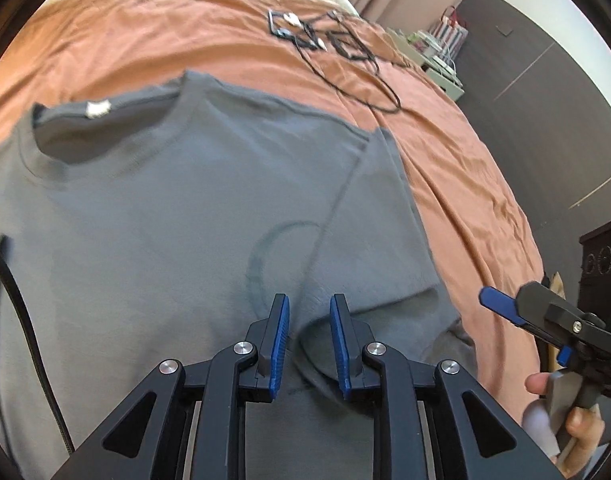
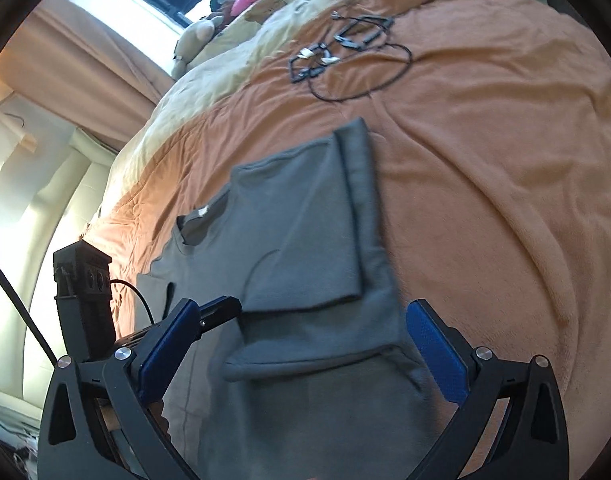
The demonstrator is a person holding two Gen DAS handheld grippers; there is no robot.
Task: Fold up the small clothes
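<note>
The right claw (image 2: 305, 344) is spread wide above the grey shirt (image 2: 297, 240); the left claw (image 1: 309, 344) is narrowly parted, nothing gripped; the shirt is laid on the bed (image 2: 485, 160).

Grey on orange, with blue and black up close

Beyond our black left gripper (image 1: 309, 312) with blue pads lies the plain grey T-shirt (image 1: 165, 208) (small white neck label) on an orange blanket (image 1: 457, 168); farther ahead, black cables (image 1: 345, 52) and cream bedding (image 2: 209, 76).

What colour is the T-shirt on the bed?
Plain grey T-shirt; clearest in the left wrist view.
</note>
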